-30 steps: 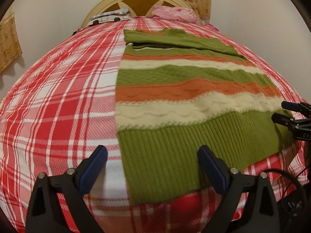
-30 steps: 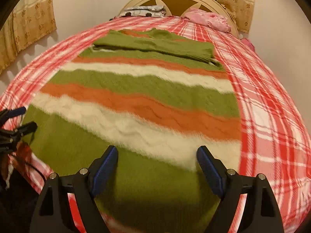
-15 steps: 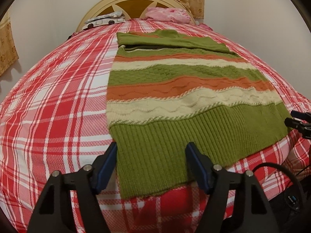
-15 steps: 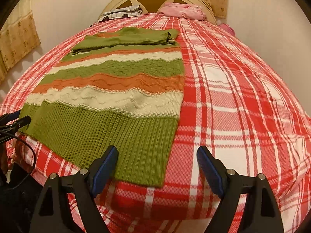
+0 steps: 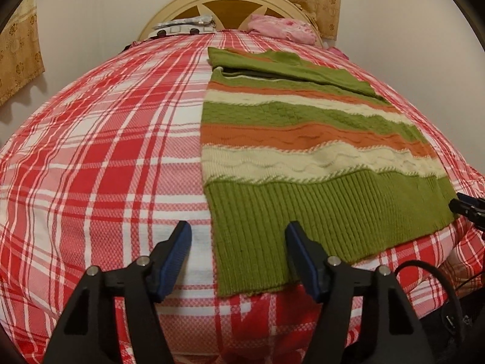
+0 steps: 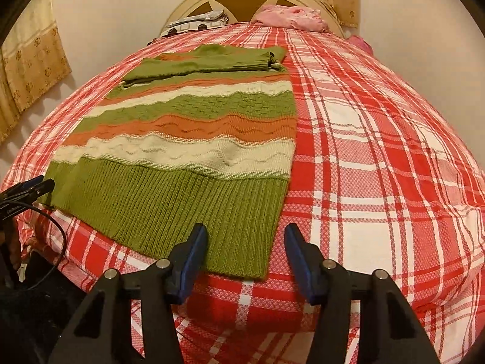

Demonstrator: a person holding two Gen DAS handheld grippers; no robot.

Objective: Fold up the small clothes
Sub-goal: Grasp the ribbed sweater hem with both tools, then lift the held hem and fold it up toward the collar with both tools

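A knitted sweater (image 5: 303, 151) with green, orange and cream stripes lies flat on the bed, sleeves folded across its top; it also shows in the right wrist view (image 6: 194, 139). My left gripper (image 5: 238, 242) is open and empty, its jaws astride the hem's near left corner. My right gripper (image 6: 245, 242) is open and empty, its jaws astride the hem's near right corner. The right gripper's tip shows at the right edge of the left wrist view (image 5: 468, 207). The left gripper's tip shows at the left edge of the right wrist view (image 6: 28, 189).
The bed is covered by a red and white plaid sheet (image 5: 106, 151). A cream headboard (image 5: 236, 0) stands at the far end, with a pink cloth (image 5: 279, 27) and a patterned bundle (image 5: 185, 25) by it. Black cables (image 6: 54, 242) hang below the bed's near edge.
Both grippers have drawn back toward the bed's near edge and shifted outward, from over the ribbed hem to its two near corners. Both jaw gaps have narrowed a little. The sweater has not moved.
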